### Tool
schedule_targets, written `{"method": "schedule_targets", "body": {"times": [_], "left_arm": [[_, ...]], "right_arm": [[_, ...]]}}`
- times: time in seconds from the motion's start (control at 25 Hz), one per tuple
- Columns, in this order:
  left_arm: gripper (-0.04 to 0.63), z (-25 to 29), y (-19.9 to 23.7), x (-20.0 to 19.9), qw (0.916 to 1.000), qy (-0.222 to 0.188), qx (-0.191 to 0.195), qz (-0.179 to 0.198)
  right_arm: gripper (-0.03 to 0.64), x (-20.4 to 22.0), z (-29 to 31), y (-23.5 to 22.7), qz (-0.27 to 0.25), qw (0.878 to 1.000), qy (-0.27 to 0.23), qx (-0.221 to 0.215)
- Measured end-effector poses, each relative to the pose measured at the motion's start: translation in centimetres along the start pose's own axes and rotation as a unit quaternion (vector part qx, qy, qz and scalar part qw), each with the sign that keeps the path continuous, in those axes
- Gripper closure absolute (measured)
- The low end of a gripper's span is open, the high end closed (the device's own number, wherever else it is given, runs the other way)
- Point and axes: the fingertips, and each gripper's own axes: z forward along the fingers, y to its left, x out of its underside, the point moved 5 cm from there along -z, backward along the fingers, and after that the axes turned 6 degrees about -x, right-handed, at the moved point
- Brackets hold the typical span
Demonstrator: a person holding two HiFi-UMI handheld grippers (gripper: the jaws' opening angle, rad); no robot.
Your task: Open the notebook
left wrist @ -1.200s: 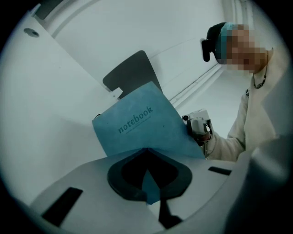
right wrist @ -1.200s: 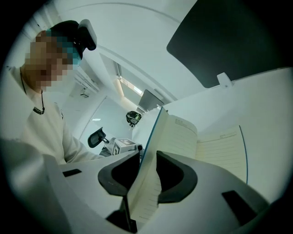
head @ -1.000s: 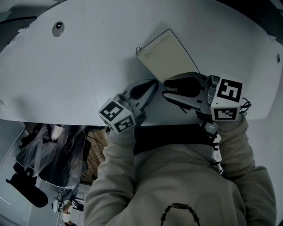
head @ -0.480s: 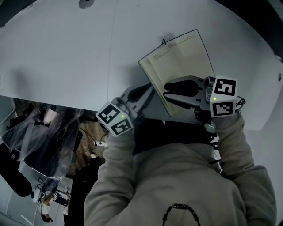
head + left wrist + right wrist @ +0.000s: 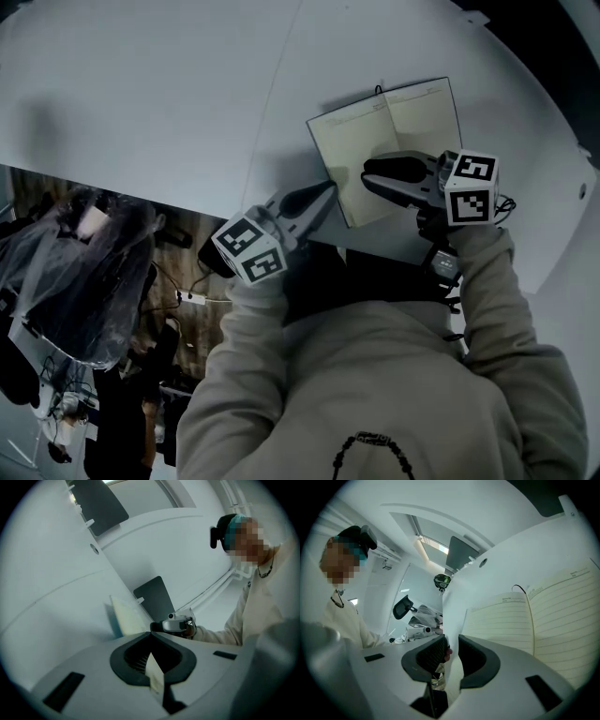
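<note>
The notebook (image 5: 375,141) lies open on the white table (image 5: 169,103), two cream lined pages showing, a thin ribbon loop (image 5: 378,89) at its far edge. My right gripper (image 5: 367,174) hovers over the near part of the pages by the spine, its jaws closing with a narrow gap and no page seen pinched. In the right gripper view the lined pages (image 5: 553,616) spread just beyond the right gripper (image 5: 451,641). My left gripper (image 5: 328,187) sits at the notebook's near left corner, tips together. The left gripper (image 5: 150,635) looks across the pages (image 5: 126,616) at the other gripper (image 5: 176,625).
The table's front edge (image 5: 187,202) runs just under both grippers. Below it are cables and plastic-wrapped clutter (image 5: 84,272) on the floor. A round grommet hole (image 5: 482,562) sits in the tabletop further back. A person's pale sleeves (image 5: 487,309) fill the lower head view.
The notebook went from one visible page to lying spread on two. My right gripper came down from past its near right corner to over the pages; the left stayed near the near left corner.
</note>
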Motion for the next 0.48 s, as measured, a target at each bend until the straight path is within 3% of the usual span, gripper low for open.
{"method": "schedule_targets", "body": {"times": [0.24,0.48], "left_arm": [[0.594,-1.5,0.3,1.2,0.9996,-0.02,-0.015,-0.013],[0.594,-4.7,1.1,2.0,0.9982,-0.036,-0.044,-0.018]], "right_arm": [[0.514,0.6,1.4,-2.2,0.007,0.999,0.041,0.009],[0.534,1.3,1.6,-4.2,0.043,0.998,0.03,0.022]]}}
